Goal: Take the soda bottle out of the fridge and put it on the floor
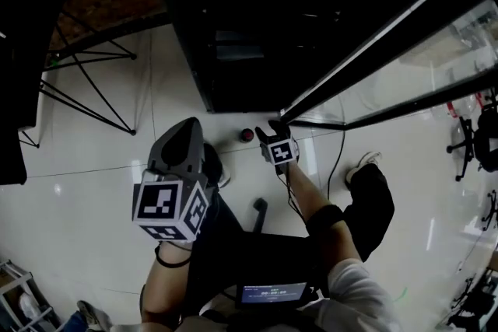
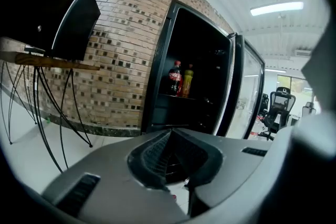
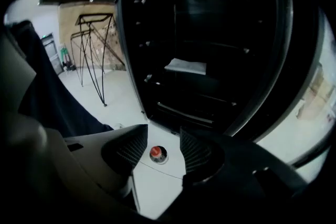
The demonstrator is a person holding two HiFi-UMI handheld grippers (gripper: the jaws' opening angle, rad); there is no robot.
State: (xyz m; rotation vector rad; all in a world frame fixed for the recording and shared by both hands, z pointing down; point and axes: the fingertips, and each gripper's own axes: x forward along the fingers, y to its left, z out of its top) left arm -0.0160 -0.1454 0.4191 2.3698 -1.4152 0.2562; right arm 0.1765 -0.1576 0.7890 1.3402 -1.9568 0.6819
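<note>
The soda bottle [image 3: 156, 153] stood upright on the floor before the fridge [image 3: 210, 34], at lower centre. The right gripper [image 3: 164, 144] hung above it, jaws wide; the left gripper [image 2: 170, 136] was pinched together, empty. The bottle looked smooth and stiff, best gripped around its body.

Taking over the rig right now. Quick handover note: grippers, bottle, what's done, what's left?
Left gripper: jaws together, empty.
Right gripper: jaws apart, above the dark soda bottle with red cap, not gripping it.
Bottle: apparently upright on the white tiled floor, in front of the open black fridge.
Done: bottle looks out and set down.
Left: draw the right gripper clear. A red-labelled cola bottle and a yellow bottle stand on a fridge shelf; door open.
</note>
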